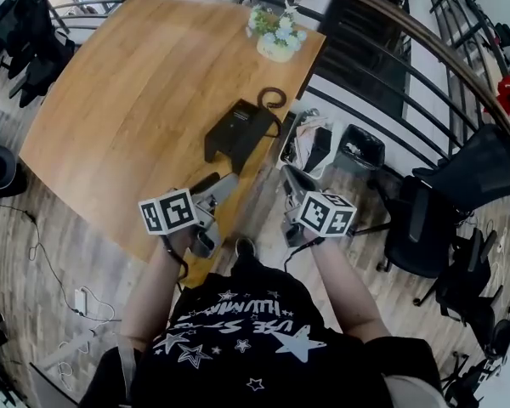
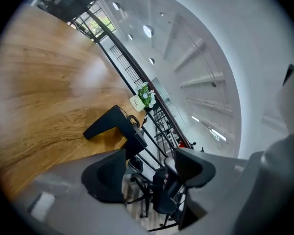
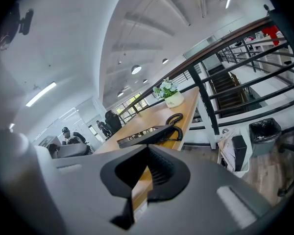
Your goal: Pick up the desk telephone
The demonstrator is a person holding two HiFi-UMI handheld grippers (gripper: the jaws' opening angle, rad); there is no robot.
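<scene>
A: where's the desk telephone (image 1: 238,130)

B: on the tabletop (image 1: 127,92), near the right edge, railing (image 1: 382,70) side. Untouched, both grippers well short of it, back at the near edge

A: any detail on it?

B: poor. Head view gives a dark wedge only, keys and handset can't be told apart. Coiled cord (image 1: 273,98) curls out behind it, toward the flower pot (image 1: 277,39)

A: left gripper (image 2: 149,169)?

B: fingers (image 2: 105,173) spread, nothing between them. Only a chair (image 2: 164,199) shows through the gap. That view is rolled hard, and the telephone sits up-left of the fingers, seen side-on

A: right gripper (image 3: 148,150)?

B: fingers closed tip to tip, empty. A sliver of tabletop shows below the tips. Telephone is just above the tips in that view, its near lower edge cut off by them

A: head view on the grippers?

B: marker cubes (image 1: 167,212) cover most of each one, only the finger ends stick out ahead. Left one is over the tabletop's near corner, right one off the edge, above the floor (image 1: 68,228)

A: anything else

B: bin (image 1: 359,147) and papers (image 1: 304,138) on the floor by the railing. People (image 3: 68,133) far back in the right gripper view, too small to make out
</scene>
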